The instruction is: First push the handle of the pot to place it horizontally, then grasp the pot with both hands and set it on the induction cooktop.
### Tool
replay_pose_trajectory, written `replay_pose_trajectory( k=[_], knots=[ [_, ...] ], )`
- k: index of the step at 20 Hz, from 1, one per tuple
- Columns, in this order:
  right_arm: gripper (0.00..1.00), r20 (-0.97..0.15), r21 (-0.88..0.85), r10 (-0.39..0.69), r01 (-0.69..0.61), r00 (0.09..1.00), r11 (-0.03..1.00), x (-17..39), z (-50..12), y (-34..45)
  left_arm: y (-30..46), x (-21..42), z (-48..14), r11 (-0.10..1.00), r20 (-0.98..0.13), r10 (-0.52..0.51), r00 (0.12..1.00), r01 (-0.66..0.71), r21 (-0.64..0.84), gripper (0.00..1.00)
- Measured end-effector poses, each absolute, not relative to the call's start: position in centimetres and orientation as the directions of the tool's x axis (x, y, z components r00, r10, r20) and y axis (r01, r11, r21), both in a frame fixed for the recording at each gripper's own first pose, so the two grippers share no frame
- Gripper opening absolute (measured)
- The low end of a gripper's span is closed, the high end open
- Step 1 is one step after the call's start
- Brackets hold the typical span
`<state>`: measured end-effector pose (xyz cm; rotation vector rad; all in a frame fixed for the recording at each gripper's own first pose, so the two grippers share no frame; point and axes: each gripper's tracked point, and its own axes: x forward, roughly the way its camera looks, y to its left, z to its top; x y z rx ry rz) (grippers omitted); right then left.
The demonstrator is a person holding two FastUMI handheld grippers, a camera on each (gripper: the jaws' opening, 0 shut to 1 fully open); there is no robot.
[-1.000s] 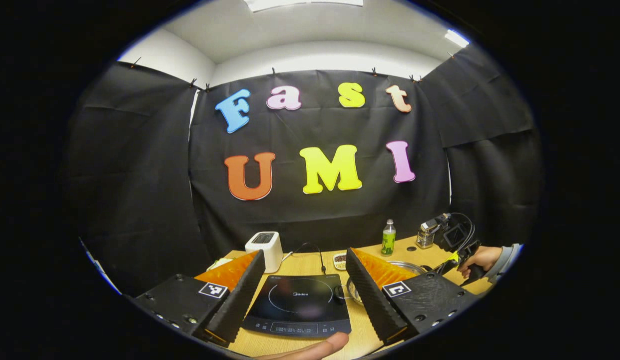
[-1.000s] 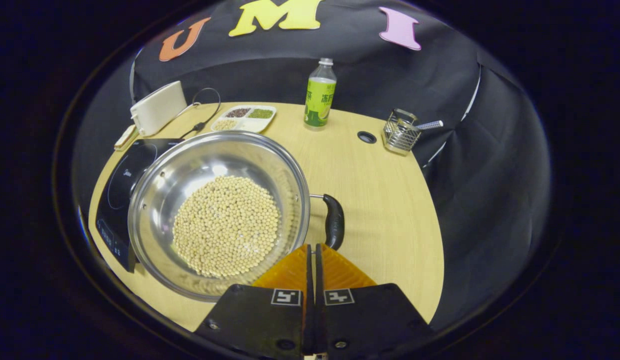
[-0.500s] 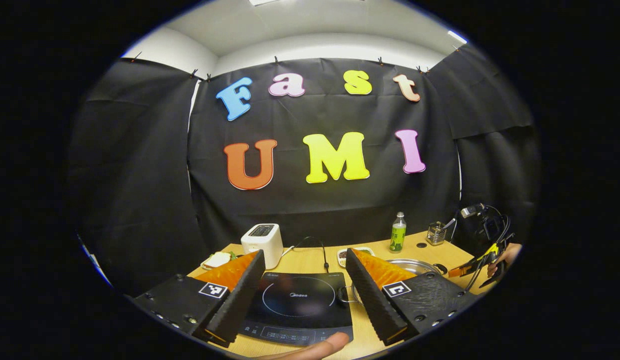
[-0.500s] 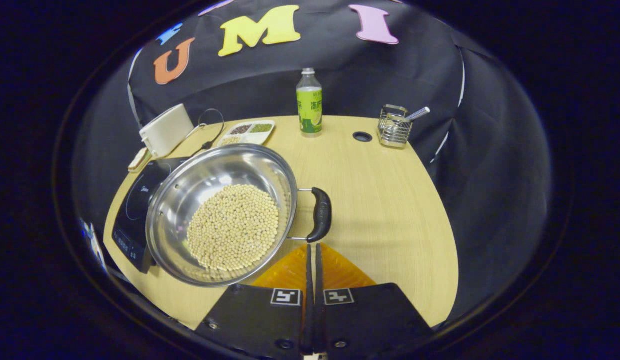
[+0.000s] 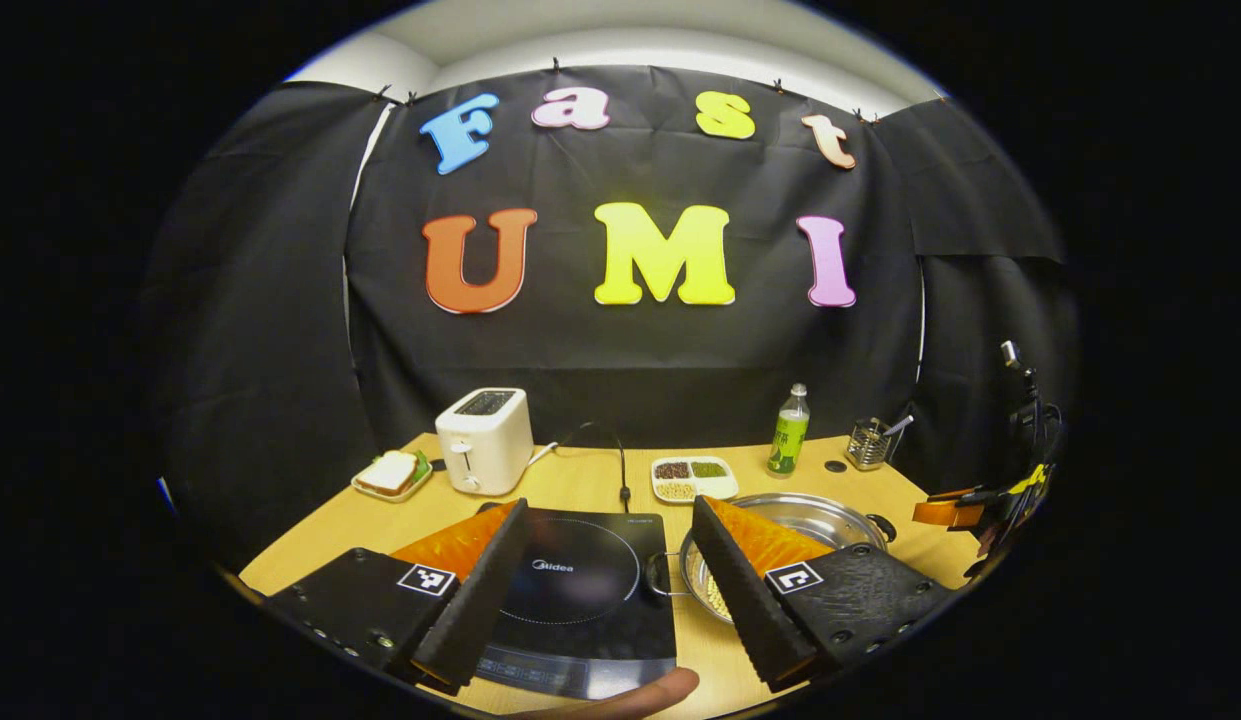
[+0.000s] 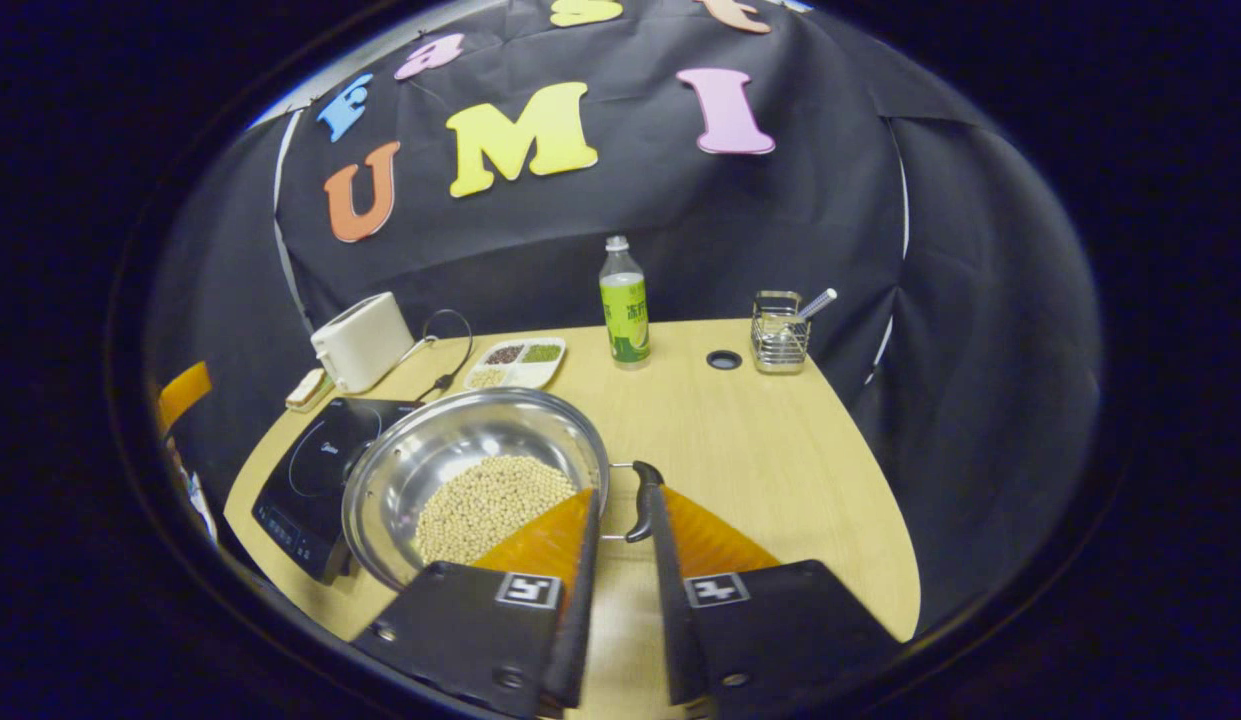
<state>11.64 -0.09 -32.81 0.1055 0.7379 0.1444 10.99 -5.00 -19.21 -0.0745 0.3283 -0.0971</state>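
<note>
A steel pot (image 6: 460,450) holding soybeans (image 6: 495,505) stands on the wooden table, just right of the black induction cooktop (image 6: 325,465). Its black side handle (image 6: 642,497) lies right at the tips of my right gripper (image 6: 620,495), whose jaws stand a little apart with nothing between them. In the left gripper view, my left gripper (image 5: 610,503) is wide open above the cooktop (image 5: 570,590). One of its fingers partly hides the pot (image 5: 810,510). The pot's near loop handle (image 5: 660,573) points at the cooktop. The right gripper (image 5: 955,512) hovers at the far right.
A white toaster (image 5: 485,438), a sandwich plate (image 5: 390,473), a divided tray of beans (image 5: 692,478), a green bottle (image 5: 790,443) and a wire holder (image 5: 865,445) line the table's back. A fingertip (image 5: 630,695) shows at the bottom edge.
My right gripper has drawn back and risen from the pot, and its jaws have parted from shut. The left gripper's view has tilted down, showing more of the table.
</note>
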Motion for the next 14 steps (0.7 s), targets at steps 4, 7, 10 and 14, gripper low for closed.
replay_pose_trajectory(
  k=[4, 7, 10, 14],
  knots=[
    [0.87, -0.655, 0.224, 0.200, -0.066, 0.729, 0.972, 12.7, -33.0, 0.4, -7.2, 13.1, -23.1, 0.984, -0.415, -0.164, 0.895, 0.117, -0.137, 0.96],
    [0.98, -0.679, 0.250, 0.212, -0.050, 0.702, 0.967, 13.3, -34.5, 0.4, -8.6, 14.2, -26.3, 0.980, -0.489, -0.190, 0.852, 0.130, -0.153, 0.96],
    [0.96, -0.716, 0.259, 0.213, -0.032, 0.664, 0.965, 13.9, -36.7, 0.6, -9.5, 14.7, -29.1, 0.979, -0.551, -0.197, 0.811, 0.132, -0.155, 0.96],
    [0.96, -0.749, 0.260, 0.222, -0.031, 0.624, 0.965, 14.5, -38.6, 0.7, -10.5, 15.4, -31.7, 0.977, -0.612, -0.207, 0.763, 0.133, -0.164, 0.96]
  ],
)
